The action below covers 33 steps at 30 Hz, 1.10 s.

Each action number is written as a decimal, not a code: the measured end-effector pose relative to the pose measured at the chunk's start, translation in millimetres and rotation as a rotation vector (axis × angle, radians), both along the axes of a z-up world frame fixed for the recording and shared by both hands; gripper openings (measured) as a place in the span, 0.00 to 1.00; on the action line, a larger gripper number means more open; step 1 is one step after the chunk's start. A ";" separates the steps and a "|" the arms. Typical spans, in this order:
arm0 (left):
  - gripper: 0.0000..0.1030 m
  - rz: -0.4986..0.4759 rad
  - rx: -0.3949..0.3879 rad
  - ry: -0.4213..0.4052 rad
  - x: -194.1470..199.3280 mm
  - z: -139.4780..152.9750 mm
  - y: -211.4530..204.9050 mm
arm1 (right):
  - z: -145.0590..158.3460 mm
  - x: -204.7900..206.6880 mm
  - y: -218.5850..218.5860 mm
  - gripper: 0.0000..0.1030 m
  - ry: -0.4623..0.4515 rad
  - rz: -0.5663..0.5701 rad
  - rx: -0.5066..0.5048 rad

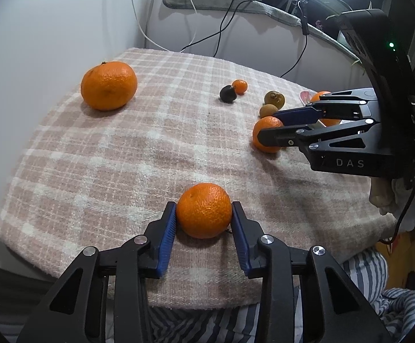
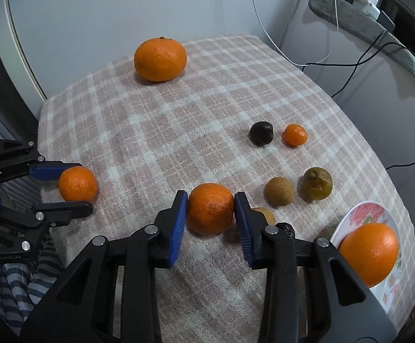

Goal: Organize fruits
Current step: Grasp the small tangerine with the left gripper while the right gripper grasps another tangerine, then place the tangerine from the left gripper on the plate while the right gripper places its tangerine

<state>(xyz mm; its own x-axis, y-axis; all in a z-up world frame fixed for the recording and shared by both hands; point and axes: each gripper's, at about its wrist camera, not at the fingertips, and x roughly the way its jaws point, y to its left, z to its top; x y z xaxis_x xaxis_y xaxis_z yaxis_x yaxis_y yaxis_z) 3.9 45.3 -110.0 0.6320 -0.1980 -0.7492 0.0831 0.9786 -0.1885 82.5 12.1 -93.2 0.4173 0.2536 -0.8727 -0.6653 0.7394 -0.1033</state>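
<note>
On the table under a pink-and-white checked cloth point(image 2: 178, 120), the left gripper point(image 1: 204, 211) has its jaws clamped on a round orange mandarin point(image 1: 204, 210) near the front edge. The right gripper point(image 2: 210, 208) grips another round orange mandarin point(image 2: 210, 208) beside a floral plate point(image 2: 358, 214).

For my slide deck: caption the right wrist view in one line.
Right hand-held gripper closes on an orange on the checked cloth, another orange already on the flowered plate.
</note>
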 end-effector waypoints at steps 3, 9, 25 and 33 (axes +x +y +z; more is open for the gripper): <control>0.35 0.000 -0.003 -0.004 0.3 1.9 0.2 | 1.5 0.4 -2.3 0.33 0.004 -0.007 0.018; 0.35 -0.006 -0.005 -0.025 2.4 9.7 -2.3 | 10.3 -0.8 -14.4 0.33 0.011 -0.037 0.084; 0.34 -0.106 -0.020 -0.081 20.4 33.6 -42.2 | 45.2 -9.8 -79.6 0.33 -0.036 -0.166 0.193; 0.34 -0.187 -0.026 -0.097 31.1 41.7 -77.1 | 51.7 -15.3 -138.4 0.33 -0.052 -0.275 0.208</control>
